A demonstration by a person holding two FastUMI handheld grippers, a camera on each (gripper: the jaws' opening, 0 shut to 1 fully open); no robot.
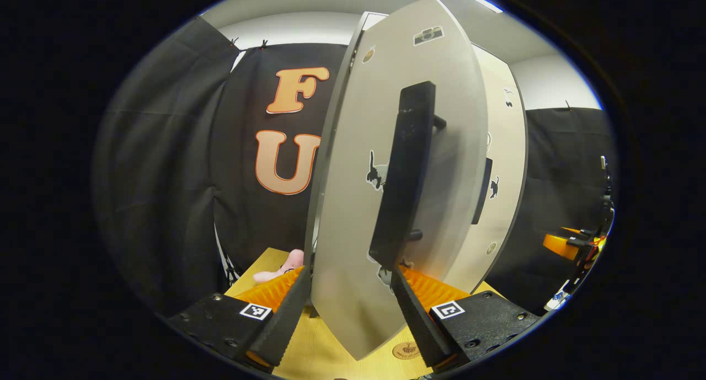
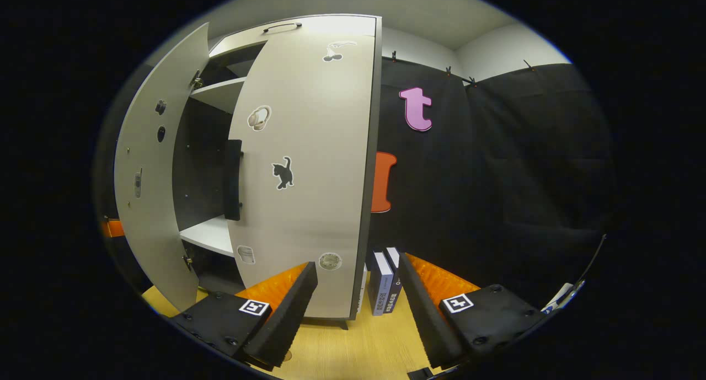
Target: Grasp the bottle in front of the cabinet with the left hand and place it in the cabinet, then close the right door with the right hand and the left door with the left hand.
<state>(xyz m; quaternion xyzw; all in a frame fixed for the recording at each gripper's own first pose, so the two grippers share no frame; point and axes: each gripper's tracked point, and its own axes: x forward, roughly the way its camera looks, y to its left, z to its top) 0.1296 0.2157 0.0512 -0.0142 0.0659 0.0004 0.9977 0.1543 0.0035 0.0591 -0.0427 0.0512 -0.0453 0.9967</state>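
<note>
Cabinet [image 2: 309, 165]: pale grey, stickers on both doors, no legible writing. Your left gripper [image 1: 350, 308] sits spread wide, straddling the left door [image 1: 386, 203] edge below its black handle [image 1: 405, 170], neither finger visibly pressing. Right door [image 2: 309, 148] at 11 o'clock from your right gripper [image 2: 358, 308], also wide, holding nothing. Books [image 2: 386, 281] at 12. Wooden tabletop [image 2: 353, 347]; black cloth wall [image 2: 496, 176].
</note>
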